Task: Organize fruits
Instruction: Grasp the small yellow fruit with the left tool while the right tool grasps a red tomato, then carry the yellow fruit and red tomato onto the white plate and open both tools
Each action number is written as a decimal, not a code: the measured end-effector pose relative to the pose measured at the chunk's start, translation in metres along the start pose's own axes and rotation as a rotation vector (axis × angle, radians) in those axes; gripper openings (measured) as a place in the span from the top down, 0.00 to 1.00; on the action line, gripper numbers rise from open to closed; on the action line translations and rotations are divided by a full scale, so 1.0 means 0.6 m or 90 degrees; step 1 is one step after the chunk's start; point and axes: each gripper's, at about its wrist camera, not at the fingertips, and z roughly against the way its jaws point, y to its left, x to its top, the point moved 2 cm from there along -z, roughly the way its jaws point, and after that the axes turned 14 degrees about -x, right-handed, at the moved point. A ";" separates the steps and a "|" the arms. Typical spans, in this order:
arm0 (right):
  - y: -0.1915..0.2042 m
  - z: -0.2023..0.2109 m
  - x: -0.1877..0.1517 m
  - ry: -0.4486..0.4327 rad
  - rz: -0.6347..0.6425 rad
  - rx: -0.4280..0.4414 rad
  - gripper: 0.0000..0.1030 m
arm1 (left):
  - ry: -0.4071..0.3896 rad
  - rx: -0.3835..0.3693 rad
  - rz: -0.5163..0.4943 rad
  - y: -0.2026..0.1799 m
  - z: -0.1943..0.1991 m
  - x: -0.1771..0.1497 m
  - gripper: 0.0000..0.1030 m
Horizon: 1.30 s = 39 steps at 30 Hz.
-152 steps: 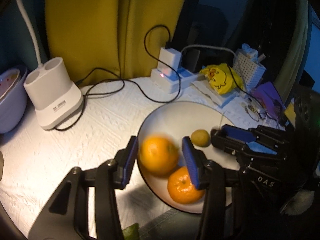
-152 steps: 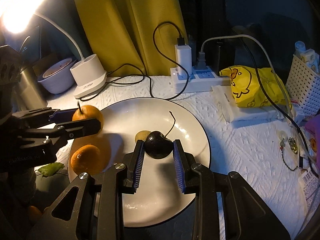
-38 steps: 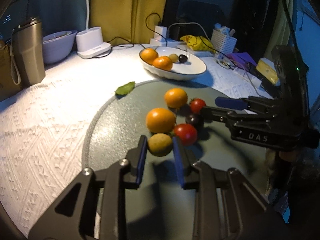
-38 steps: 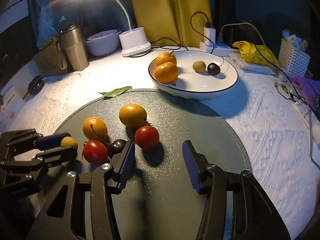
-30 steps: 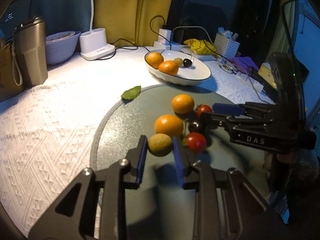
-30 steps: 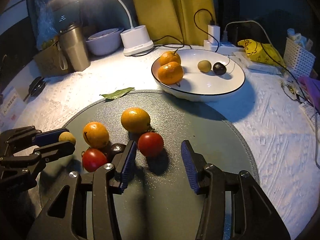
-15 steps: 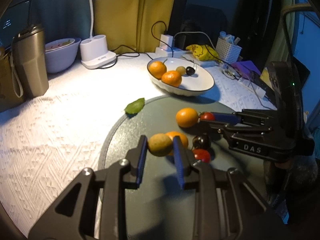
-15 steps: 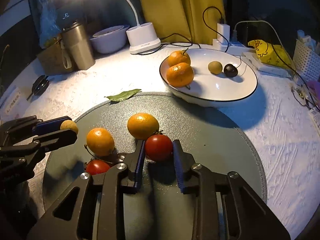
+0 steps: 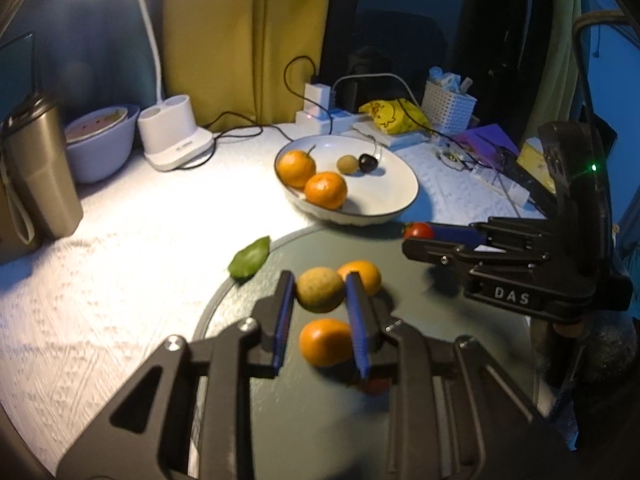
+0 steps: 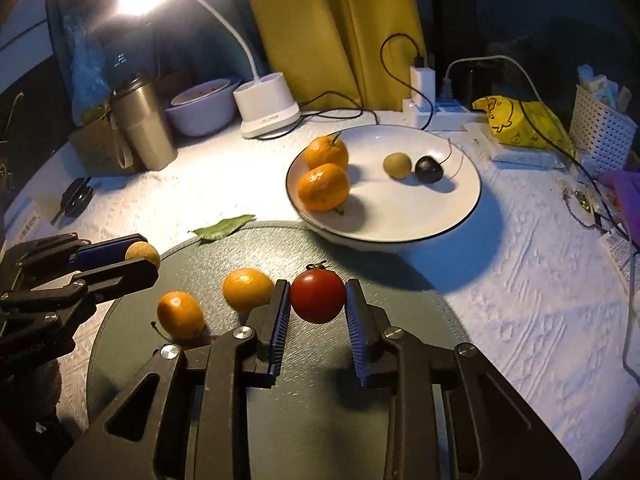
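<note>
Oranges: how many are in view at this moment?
4. Two sit in the white plate: back orange and front orange. Two lie on the grey round mat: left orange and right orange. Grippers may hide more.

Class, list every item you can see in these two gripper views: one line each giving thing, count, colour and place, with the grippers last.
Plate: 1, white, behind the mat.
Mat: 1, grey-green, round, nearest.
Oranges in plate: 2, orange, plate's left side.
Oranges on mat: 2, orange.
Longan in plate: 1, yellow-brown.
Cherry: 1, dark, beside it.
Leaf: 1, green, mat's far edge.
Lamp base: 1, white.
Tumbler: 1, metal, far left.
Bowl: 1, pale.
Left gripper: holds a yellow-brown longan.
Right gripper: holds a red tomato.
</note>
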 end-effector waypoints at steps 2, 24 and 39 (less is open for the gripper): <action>-0.009 0.000 0.005 -0.004 -0.005 0.000 0.71 | -0.001 0.000 -0.006 -0.003 -0.004 0.009 0.74; -0.083 -0.029 0.057 -0.027 -0.032 -0.009 0.71 | 0.020 -0.013 -0.043 -0.021 -0.084 0.088 0.74; -0.128 -0.062 0.078 -0.036 -0.040 -0.022 0.71 | 0.060 -0.032 -0.042 -0.024 -0.172 0.124 0.74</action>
